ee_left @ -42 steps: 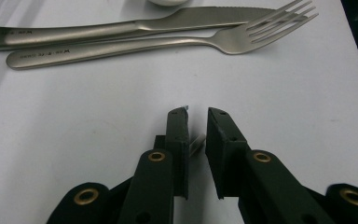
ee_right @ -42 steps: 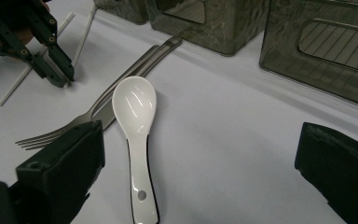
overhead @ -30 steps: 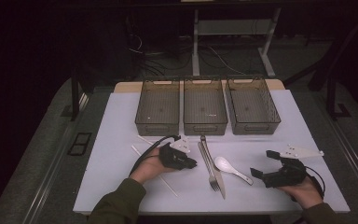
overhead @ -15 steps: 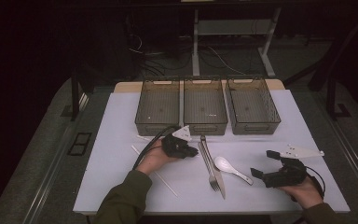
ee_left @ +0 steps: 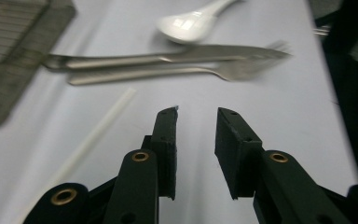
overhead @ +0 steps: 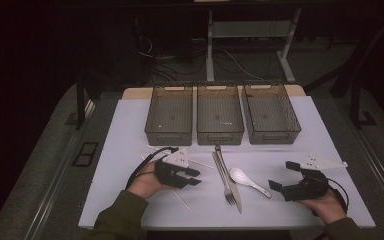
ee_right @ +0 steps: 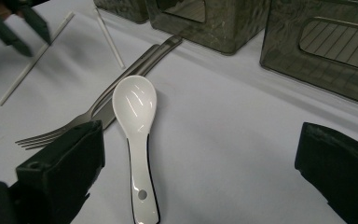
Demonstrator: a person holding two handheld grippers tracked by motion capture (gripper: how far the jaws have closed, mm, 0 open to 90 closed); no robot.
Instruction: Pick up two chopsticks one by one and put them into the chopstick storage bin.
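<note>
1. The left gripper (overhead: 182,175) hovers over the counter (overhead: 130,150) near its front-left part; its fingers (ee_left: 165,135) have just been opening, stand a little apart, and hold nothing.
2. A white stick (ee_left: 91,140) lies on the counter just left of those fingers, untouched.
3. A fork (overhead: 224,175) and a knife (overhead: 232,182) lie side by side at the middle of the counter, a white spoon (overhead: 247,180) just right of them.
4. The right gripper (overhead: 290,182) rests near the front-right corner, its fingers (ee_right: 65,163) spread wide and empty, the spoon between them on the counter.
5. Three mesh bins (overhead: 220,112) stand in a row along the back edge.
</note>
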